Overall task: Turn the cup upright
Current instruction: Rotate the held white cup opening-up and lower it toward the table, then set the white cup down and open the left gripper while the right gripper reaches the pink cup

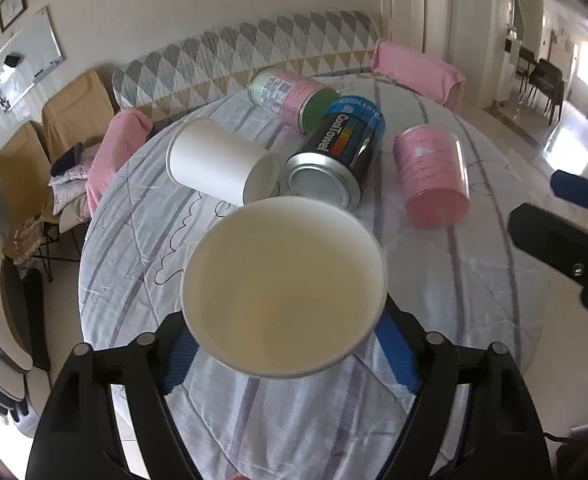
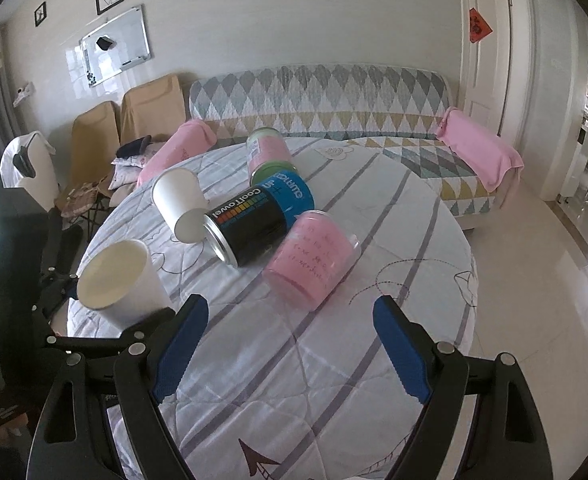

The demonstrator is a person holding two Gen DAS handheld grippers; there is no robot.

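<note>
1. The paper cup [image 1: 283,286] sits in the lower centre of the left wrist view with its open mouth turned up toward the camera. In the right wrist view the same cup [image 2: 119,282] is at the middle left, and there it looks nearly upright, leaning a little.
2. The left gripper [image 1: 289,344] is clamped on this cup: its blue pads [image 1: 396,354] press on the cup wall from both sides, below the rim.
3. I cannot tell whether the cup base already touches the quilted tabletop [image 1: 454,300]; the base is hidden by the cup itself.
4. My judgement is that the flipping is mostly done and the setting-down step is in hand. The next move calls for lowering the cup until the base lies flat, then letting the pads go apart without tipping it. The cloth is soft and wrinkled, so the light cup could lean.
5. The right gripper [image 2: 289,344] hangs over the cloth at the bottom of its view, spread wide with nothing between its fingers.
6. Further up, a second white cup [image 1: 221,160] lies on its side, just beside a black can [image 1: 336,156].
7. A pink container [image 1: 432,174] lies to the right, and a pink-and-green can [image 1: 289,96] above.
</note>
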